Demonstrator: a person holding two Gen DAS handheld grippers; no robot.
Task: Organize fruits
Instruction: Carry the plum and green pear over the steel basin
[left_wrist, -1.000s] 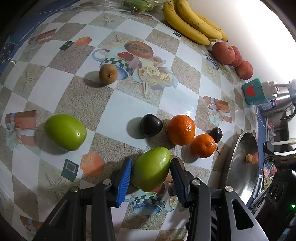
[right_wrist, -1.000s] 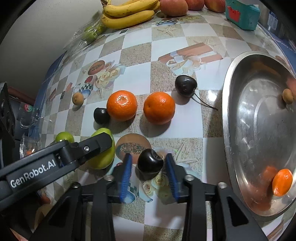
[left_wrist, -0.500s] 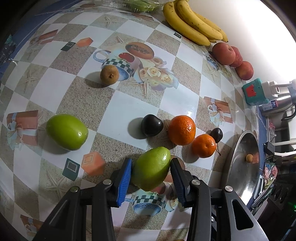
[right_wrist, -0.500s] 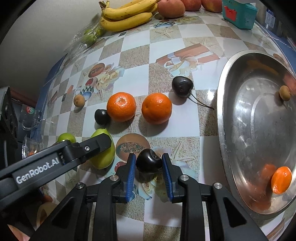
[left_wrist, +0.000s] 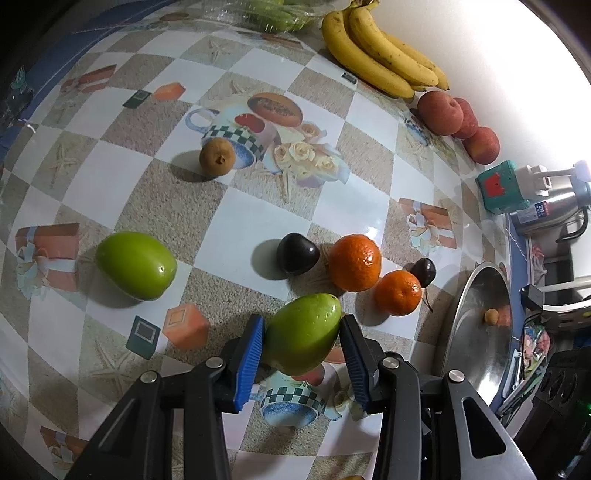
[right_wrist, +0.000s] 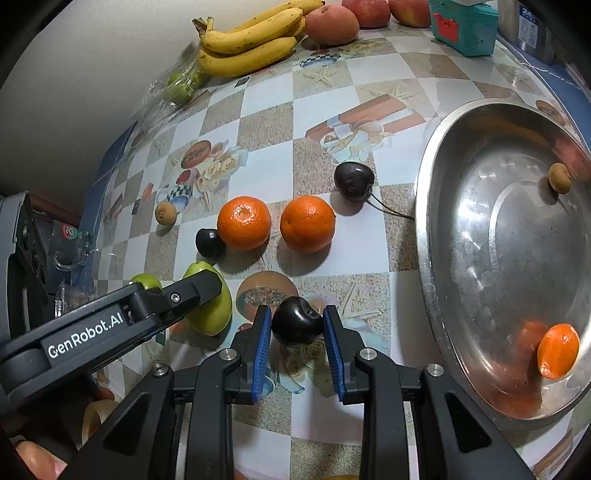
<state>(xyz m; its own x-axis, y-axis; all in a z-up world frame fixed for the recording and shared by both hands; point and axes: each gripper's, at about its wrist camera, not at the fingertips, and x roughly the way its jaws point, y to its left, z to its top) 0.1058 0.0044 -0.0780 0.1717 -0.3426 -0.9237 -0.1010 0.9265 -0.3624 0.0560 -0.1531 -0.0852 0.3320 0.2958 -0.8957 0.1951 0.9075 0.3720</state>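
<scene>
My left gripper (left_wrist: 301, 341) is shut on a green fruit (left_wrist: 301, 341), held just above the patterned tablecloth. In the right wrist view the same green fruit (right_wrist: 214, 314) shows behind the left gripper's arm. My right gripper (right_wrist: 297, 325) is shut on a dark cherry (right_wrist: 295, 320), its blue pads pressing both sides. Two oranges (right_wrist: 243, 223) (right_wrist: 307, 223) lie in a row beyond it, with a dark cherry (right_wrist: 208, 242) at their left and a stemmed cherry (right_wrist: 352, 181) at their right. A second green fruit (left_wrist: 136, 265) lies at the left. The steel bowl (right_wrist: 436, 258) at the right holds an orange (right_wrist: 557, 350) and a small brown fruit (right_wrist: 559, 177).
Bananas (left_wrist: 380, 55) and red apples (left_wrist: 441, 112) lie along the far wall. A small brown fruit (left_wrist: 217, 157) sits on the cloth at the far left. A teal box (left_wrist: 502, 192) and a steel kettle (left_wrist: 554, 210) stand beyond the bowl. A bag of green fruit (right_wrist: 183, 83) lies by the bananas.
My right gripper's pads have closed from apart onto the dark cherry and lifted it slightly. The left gripper keeps its hold on the green fruit and has not moved.
</scene>
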